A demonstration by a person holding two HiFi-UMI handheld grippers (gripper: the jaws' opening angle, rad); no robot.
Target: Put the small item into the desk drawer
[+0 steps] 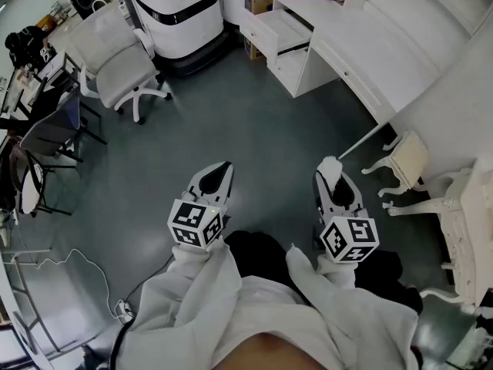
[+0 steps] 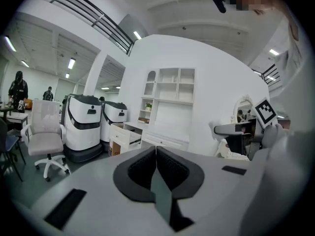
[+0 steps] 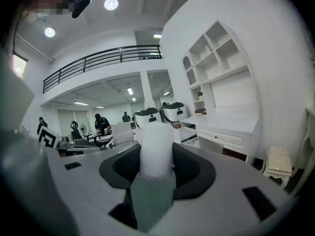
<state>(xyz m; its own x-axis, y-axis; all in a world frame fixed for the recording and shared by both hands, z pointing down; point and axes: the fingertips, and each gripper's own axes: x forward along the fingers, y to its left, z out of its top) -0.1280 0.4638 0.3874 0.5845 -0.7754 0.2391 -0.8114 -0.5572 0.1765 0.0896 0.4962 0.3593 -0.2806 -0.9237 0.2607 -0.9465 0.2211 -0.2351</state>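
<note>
Head view shows the person standing on an open grey floor point(image 1: 254, 129), well apart from the furniture, with both tools held out ahead at about the same height. Far to the left stands a white office chair point(image 1: 115, 62), which has no part in the job. Next comes the left claw point(image 1: 219, 176); its own view shows the two dark pads pressed together with nothing between them, so it is carrying nothing. To its right, the right claw point(image 1: 333, 182) pinches the small item point(image 3: 156, 149), a pale, soft-looking white cylinder that stands upright between the pads and pokes out past their tips. Further right and up the frame runs the white counter point(image 1: 385, 60), and at its near end a drawer point(image 1: 271, 28) already stands pulled out, seemingly with bare space inside, though little of its inside can be made out from here. A small white stool point(image 1: 408, 156) sits beside the counter, closer to the person. As a judgement, the pickup is done and the drawer needs no opening; what remains is the walk across the floor, lowering the item into the open drawer, letting go, and perhaps pushing the drawer shut with the free left claw.
</note>
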